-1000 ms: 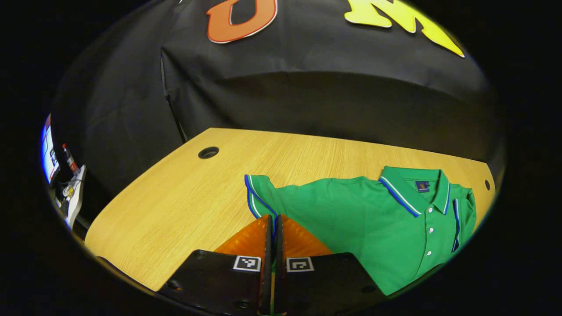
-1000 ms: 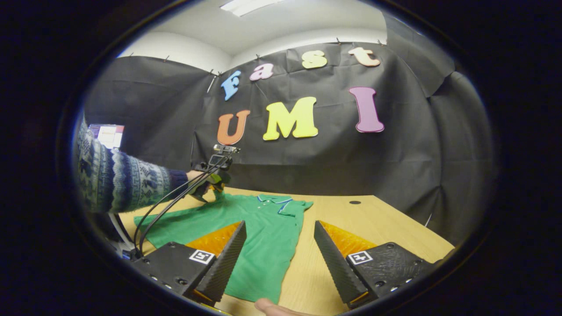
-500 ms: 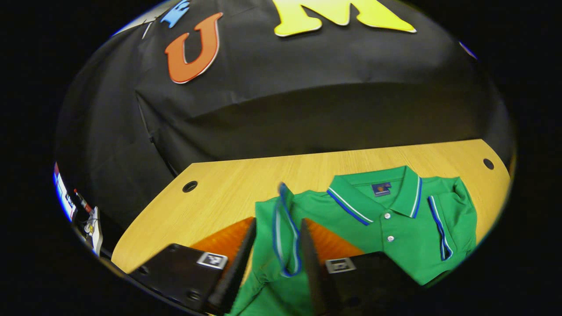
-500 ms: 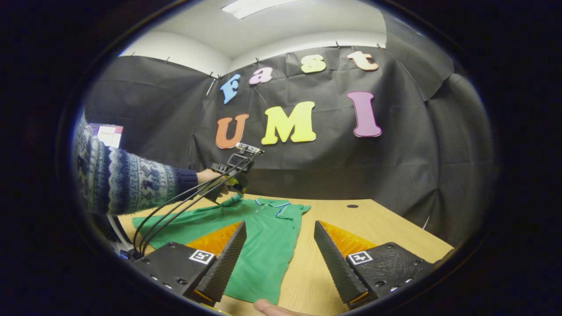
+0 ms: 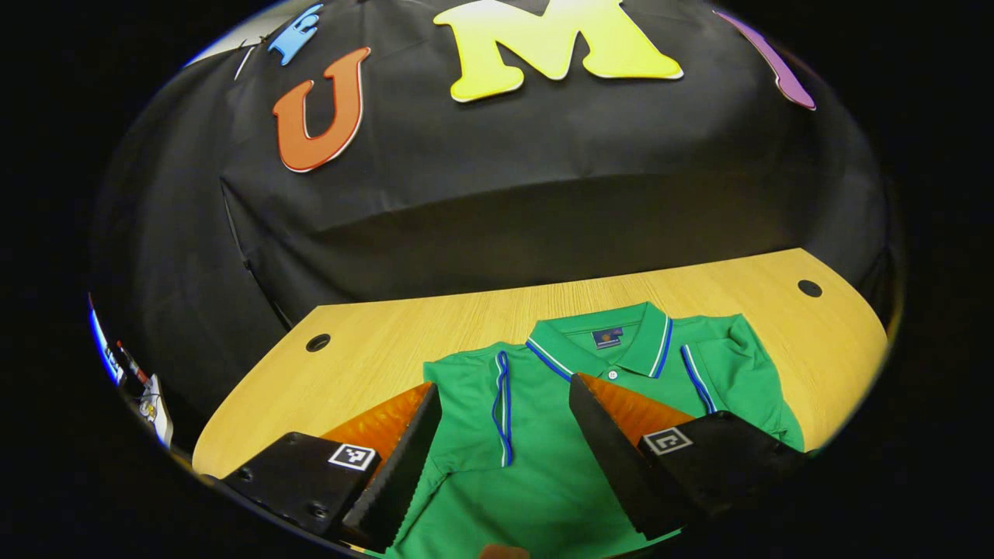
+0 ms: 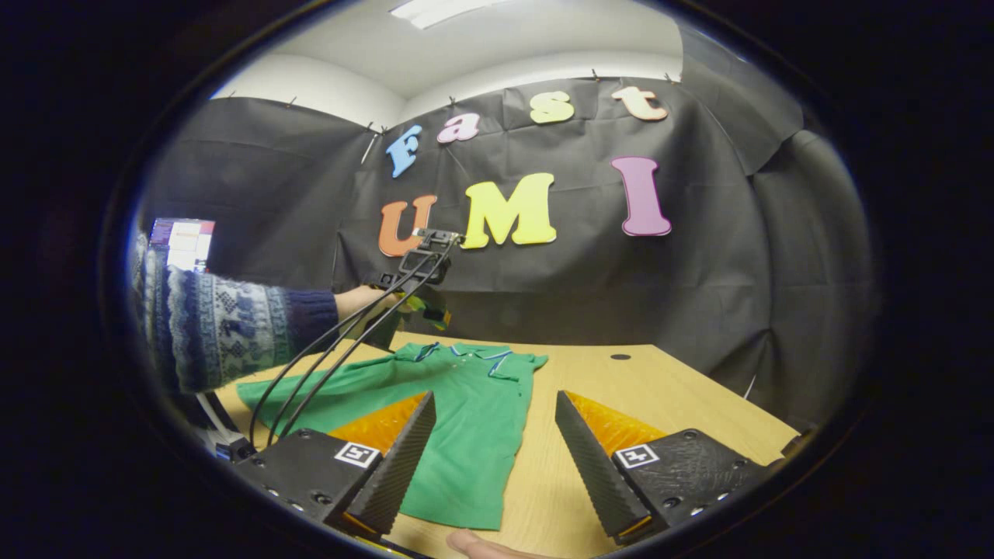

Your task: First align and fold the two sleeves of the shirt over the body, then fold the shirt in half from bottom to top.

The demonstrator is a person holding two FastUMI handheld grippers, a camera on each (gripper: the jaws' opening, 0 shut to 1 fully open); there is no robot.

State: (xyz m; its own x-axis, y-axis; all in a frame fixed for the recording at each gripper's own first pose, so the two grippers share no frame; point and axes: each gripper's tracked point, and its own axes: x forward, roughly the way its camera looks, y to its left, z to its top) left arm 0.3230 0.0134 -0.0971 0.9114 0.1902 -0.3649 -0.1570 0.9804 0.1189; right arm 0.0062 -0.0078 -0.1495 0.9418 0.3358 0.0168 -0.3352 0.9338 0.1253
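Left hand-held gripper (image 5: 505, 411) spread above green shirt (image 5: 543, 466), wooden table (image 5: 373, 349)

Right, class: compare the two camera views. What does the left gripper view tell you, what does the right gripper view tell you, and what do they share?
Left gripper view: the collar and both shirt sleeves folded over the body, seen past the open left gripper.
Right gripper view: a person's patterned sleeve, cables, the shirt's hem and the open right gripper.
Shared: the green shirt on the wooden table.
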